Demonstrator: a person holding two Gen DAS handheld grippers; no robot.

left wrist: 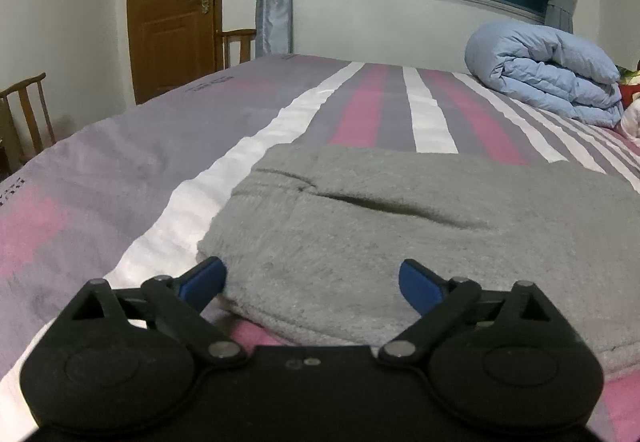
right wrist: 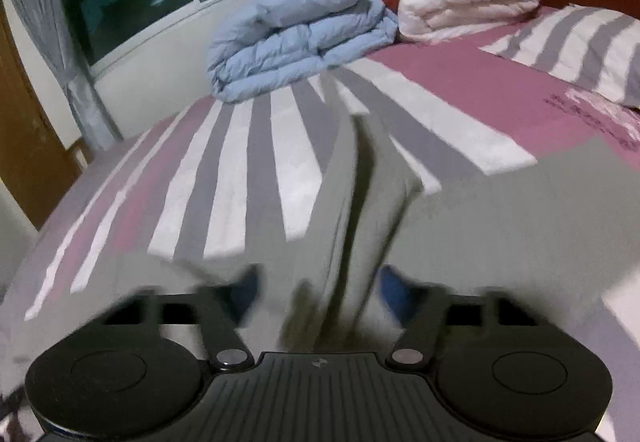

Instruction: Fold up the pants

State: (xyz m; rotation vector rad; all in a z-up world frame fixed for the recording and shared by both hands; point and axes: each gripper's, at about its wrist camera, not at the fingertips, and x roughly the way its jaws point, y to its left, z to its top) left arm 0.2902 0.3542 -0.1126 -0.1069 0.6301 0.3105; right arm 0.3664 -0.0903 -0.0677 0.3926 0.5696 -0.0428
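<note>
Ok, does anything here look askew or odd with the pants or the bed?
Nothing is spilled or damaged. The grey pants lie folded on the striped bed, with one gaping crease across the top. In the right wrist view a ridge of cloth stands up between the open fingers of the right tool; that view is motion-blurred.

The pants are plain mid-grey, fleecy in texture. Under them the bed wears a cover striped in white, grey-lilac and pink, with broad lilac and pink blocks toward its edges. The folded duvet is pale blue; beside it, a white quilt sits under red and mauve cloth. Each claw, left claw and right claw, is black with blue fingertips. The door is warm brown wood, the curtains silver-grey.
</note>
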